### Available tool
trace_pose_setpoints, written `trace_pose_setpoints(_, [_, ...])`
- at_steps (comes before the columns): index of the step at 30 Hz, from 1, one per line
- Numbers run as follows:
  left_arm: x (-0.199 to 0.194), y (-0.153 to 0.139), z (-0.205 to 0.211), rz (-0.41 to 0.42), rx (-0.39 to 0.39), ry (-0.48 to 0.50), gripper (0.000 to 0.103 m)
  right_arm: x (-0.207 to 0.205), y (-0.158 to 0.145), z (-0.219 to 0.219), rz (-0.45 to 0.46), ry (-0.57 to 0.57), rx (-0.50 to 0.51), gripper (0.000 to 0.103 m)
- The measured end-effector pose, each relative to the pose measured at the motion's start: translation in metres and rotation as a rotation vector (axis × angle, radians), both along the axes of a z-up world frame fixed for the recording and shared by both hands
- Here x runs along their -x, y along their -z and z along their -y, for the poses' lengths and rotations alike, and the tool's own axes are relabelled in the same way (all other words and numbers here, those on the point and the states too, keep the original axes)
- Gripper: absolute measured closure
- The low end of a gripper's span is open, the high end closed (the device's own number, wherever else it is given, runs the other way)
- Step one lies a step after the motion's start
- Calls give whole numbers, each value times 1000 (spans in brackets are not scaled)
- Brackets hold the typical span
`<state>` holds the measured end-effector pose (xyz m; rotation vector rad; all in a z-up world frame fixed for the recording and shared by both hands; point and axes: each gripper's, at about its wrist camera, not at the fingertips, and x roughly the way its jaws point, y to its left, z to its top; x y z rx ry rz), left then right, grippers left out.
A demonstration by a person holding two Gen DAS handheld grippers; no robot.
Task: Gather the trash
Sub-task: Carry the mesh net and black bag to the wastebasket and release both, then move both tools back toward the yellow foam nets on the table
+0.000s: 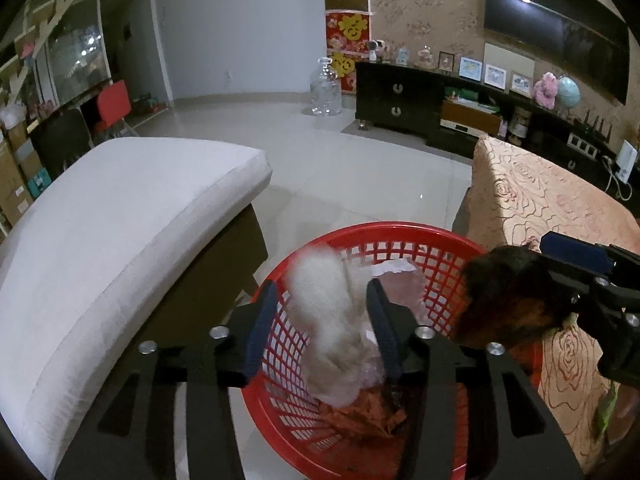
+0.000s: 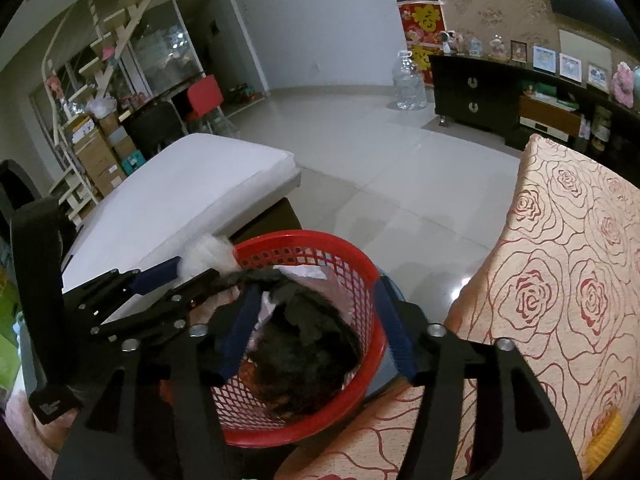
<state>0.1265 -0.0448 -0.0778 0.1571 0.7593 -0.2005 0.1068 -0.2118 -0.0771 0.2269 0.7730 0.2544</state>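
Observation:
A red mesh basket (image 1: 400,240) stands on the floor between a white cushion and a rose-patterned cloth; it also shows in the right wrist view (image 2: 360,280). My left gripper (image 1: 324,320) is open over the basket, and a white fluffy wad (image 1: 324,300) hangs blurred between its fingers, apparently loose. The wad shows at the basket's left rim in the right wrist view (image 2: 208,258). My right gripper (image 2: 316,332) is open above the basket, with a dark crumpled piece of trash (image 2: 304,348) between and below its fingers; whether it is loose is unclear. That trash appears in the left wrist view (image 1: 508,296).
A white cushioned seat (image 1: 120,232) is left of the basket. A rose-patterned cloth (image 2: 560,280) covers a surface on the right. Orange scraps (image 1: 360,416) and pale wrappers lie in the basket. A dark TV cabinet (image 1: 440,108) and a clear water jug (image 1: 326,88) stand far back.

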Motion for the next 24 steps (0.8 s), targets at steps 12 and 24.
trace_pose_setpoints(12, [2,-11,-11,49,50,-43,26,7,-7,19,16,54,-3,37])
trace_pose_setpoints(24, [13,-23,-1,94,98,-6,25,35,-26,52,76,156,86,32])
